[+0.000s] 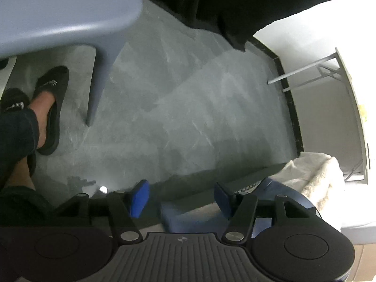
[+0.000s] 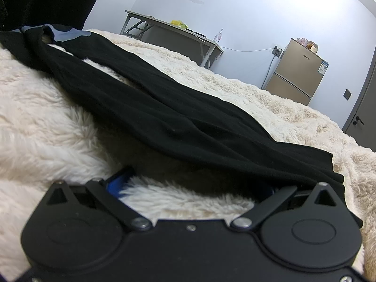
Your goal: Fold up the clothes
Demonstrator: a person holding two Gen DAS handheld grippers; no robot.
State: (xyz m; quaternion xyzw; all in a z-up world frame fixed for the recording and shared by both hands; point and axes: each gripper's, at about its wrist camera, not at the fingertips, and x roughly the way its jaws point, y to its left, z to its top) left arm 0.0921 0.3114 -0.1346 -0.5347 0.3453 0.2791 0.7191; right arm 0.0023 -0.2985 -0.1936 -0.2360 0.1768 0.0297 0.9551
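A black garment (image 2: 178, 122) with a blue-grey panel (image 2: 70, 34) at its far end lies stretched across a cream fleece blanket (image 2: 42, 122). My right gripper (image 2: 192, 185) sits low on the blanket at the garment's near hem, open wide. Its left blue pad (image 2: 117, 181) shows, and the right fingertip is hidden under the hem. My left gripper (image 1: 182, 198) points down at the grey floor (image 1: 188, 108), open, with nothing between its blue pads (image 1: 141, 197). Dark cloth (image 1: 235, 4) hangs at the top of the left wrist view.
A blue-grey plastic stool (image 1: 70, 18) stands over a person's feet in black slippers (image 1: 50, 108). Blanket edge (image 1: 315, 176) and blue fabric (image 1: 188, 218) lie near the left gripper. Beyond the bed are a folding table (image 2: 174, 27), a small fridge (image 2: 296, 70) and a door (image 2: 362, 117).
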